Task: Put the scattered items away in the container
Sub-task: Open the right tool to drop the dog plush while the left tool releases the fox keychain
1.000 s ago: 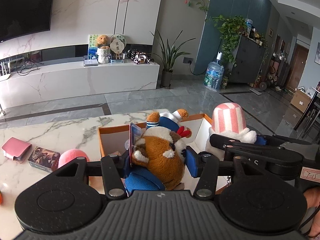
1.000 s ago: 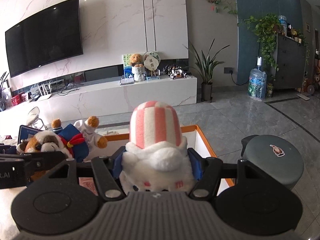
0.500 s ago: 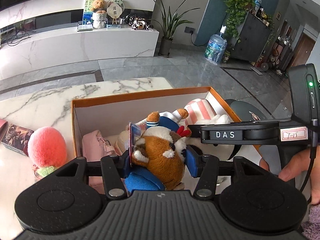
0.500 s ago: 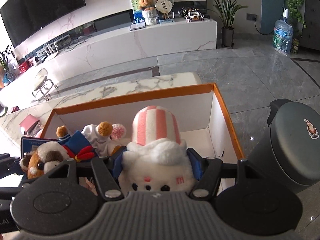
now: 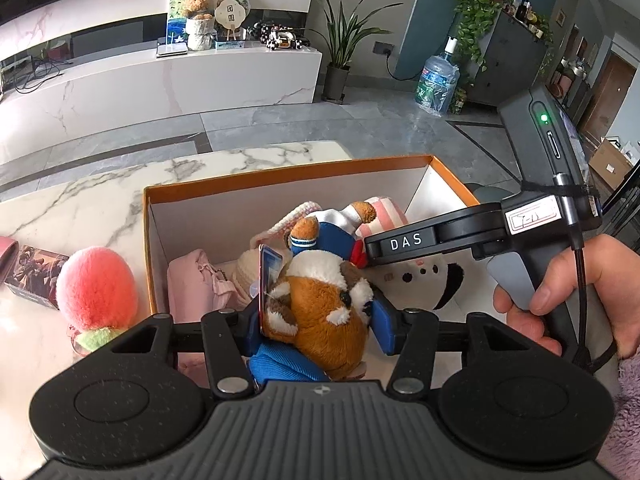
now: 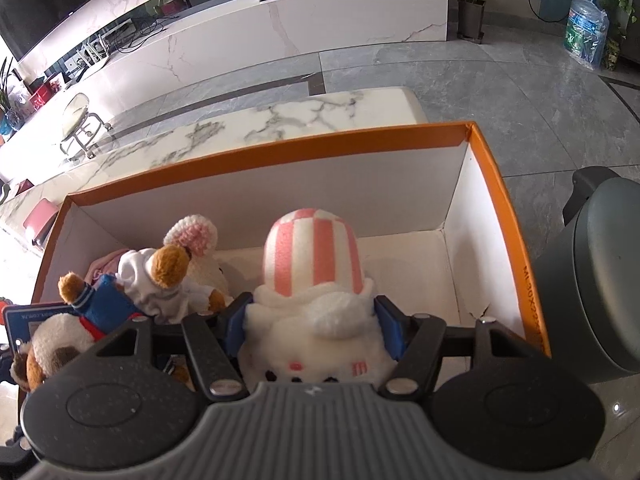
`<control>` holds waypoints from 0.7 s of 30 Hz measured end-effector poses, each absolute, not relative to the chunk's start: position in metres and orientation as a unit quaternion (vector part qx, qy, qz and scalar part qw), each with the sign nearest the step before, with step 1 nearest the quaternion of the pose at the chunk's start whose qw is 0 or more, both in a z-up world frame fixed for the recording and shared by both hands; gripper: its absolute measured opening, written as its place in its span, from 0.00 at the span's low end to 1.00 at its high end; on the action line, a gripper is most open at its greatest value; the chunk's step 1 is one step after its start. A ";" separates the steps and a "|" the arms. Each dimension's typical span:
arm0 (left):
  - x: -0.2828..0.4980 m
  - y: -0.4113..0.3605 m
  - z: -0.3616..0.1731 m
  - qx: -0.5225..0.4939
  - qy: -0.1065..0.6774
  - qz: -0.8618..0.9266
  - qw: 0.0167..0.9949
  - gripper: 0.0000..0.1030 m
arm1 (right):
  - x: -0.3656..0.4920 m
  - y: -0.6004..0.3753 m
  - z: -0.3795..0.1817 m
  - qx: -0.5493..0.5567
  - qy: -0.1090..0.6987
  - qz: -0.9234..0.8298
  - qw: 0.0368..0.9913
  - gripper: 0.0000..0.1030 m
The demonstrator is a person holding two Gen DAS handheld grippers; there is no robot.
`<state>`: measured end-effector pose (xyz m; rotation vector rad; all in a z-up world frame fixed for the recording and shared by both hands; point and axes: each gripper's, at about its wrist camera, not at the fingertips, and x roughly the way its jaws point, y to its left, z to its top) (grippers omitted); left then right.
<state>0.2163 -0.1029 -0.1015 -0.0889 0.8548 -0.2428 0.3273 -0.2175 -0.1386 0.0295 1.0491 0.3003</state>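
Behind the right tongs [image 6: 312, 320], the white plush [image 6: 316, 320] (face half hidden) sits clamped.

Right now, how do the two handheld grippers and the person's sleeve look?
Both grippers, left gripper and right gripper, are black with blue fingers. The right one carries white "DAS" lettering, a green light and a black cable. The sleeve is fuzzy lilac.

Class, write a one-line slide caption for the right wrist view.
Right tool holds a white plush with pink-striped hat over the orange-rimmed box.
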 end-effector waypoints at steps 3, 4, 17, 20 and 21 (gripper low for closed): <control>0.215 -0.107 -0.102 -0.030 0.413 -0.116 0.903 0.59 | 0.328 -0.216 -0.138 0.004 0.499 0.138 0.856 0.69; 0.214 -0.108 -0.101 -0.028 0.412 -0.115 0.903 0.59 | 0.328 -0.215 -0.137 0.000 0.497 0.137 0.857 0.68; 0.189 -0.096 -0.084 0.014 0.395 -0.196 0.897 0.58 | 0.311 -0.222 -0.125 -0.002 0.457 0.117 0.882 0.76; 0.188 -0.095 -0.083 0.020 0.409 -0.221 0.885 0.58 | 0.301 -0.225 -0.116 -0.014 0.436 0.112 0.893 0.76; 0.189 -0.094 -0.084 0.020 0.416 -0.225 0.881 0.58 | 0.298 -0.226 -0.114 -0.018 0.432 0.111 0.895 0.76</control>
